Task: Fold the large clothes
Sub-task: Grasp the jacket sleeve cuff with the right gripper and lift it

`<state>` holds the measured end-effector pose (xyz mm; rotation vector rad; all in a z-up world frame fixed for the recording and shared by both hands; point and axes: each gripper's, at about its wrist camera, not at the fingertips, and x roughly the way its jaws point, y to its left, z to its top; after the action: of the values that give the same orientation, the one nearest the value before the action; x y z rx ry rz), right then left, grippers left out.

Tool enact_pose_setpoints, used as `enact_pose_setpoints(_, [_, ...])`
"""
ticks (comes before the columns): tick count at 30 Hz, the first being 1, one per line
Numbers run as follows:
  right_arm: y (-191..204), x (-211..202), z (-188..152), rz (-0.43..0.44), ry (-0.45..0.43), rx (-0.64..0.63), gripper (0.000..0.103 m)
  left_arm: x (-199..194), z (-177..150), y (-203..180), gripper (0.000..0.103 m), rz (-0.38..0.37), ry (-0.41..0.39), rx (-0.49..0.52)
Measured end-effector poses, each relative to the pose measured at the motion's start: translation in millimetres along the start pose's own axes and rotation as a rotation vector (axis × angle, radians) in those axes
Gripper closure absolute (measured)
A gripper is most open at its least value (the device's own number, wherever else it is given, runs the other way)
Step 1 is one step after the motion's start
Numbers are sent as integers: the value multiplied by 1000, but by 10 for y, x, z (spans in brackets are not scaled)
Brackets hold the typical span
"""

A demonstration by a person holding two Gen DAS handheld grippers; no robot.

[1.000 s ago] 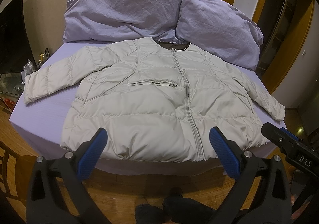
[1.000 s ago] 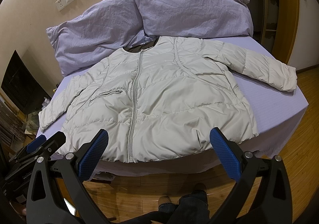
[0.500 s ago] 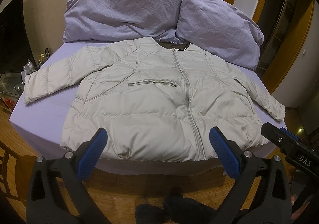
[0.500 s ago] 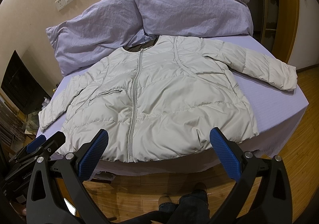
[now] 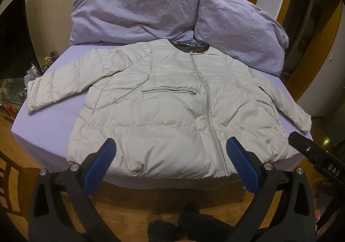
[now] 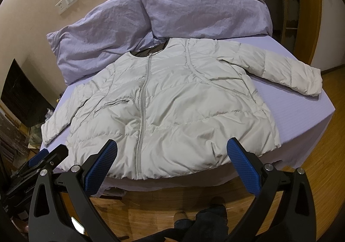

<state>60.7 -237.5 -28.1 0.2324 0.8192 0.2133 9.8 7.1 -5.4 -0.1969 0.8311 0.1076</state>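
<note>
A pale grey puffer jacket [image 5: 168,108] [image 6: 172,108] lies flat and zipped on a lilac bed [image 5: 49,121] [image 6: 301,110], front up, both sleeves spread out, hem at the near edge. My left gripper [image 5: 170,149] hangs open in front of the hem, holding nothing. My right gripper [image 6: 171,149] is open too, just short of the hem, a little right of the zip. In the left wrist view the right gripper's black body [image 5: 312,155] shows at the right edge. The left gripper's body [image 6: 41,160] shows low on the left in the right wrist view.
Two lilac pillows [image 5: 133,11] [image 6: 202,7] lean on the wall behind the collar. Wooden floor [image 5: 133,205] runs below the bed's near edge, with a person's feet [image 5: 172,222] on it. A dark screen and cluttered stand [image 5: 15,58] are at the left; a wooden door frame [image 5: 310,48] at the right.
</note>
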Motion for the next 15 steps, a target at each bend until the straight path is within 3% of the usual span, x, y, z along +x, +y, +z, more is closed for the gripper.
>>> enact_pose_setpoints(7, [-257,112,252,-73,-15,59,1,167,79,46,2,35,15,14])
enact_pose_setpoints(15, [-1256,392,759,-262,-10,209,5,525,258,41,2,81,57,56])
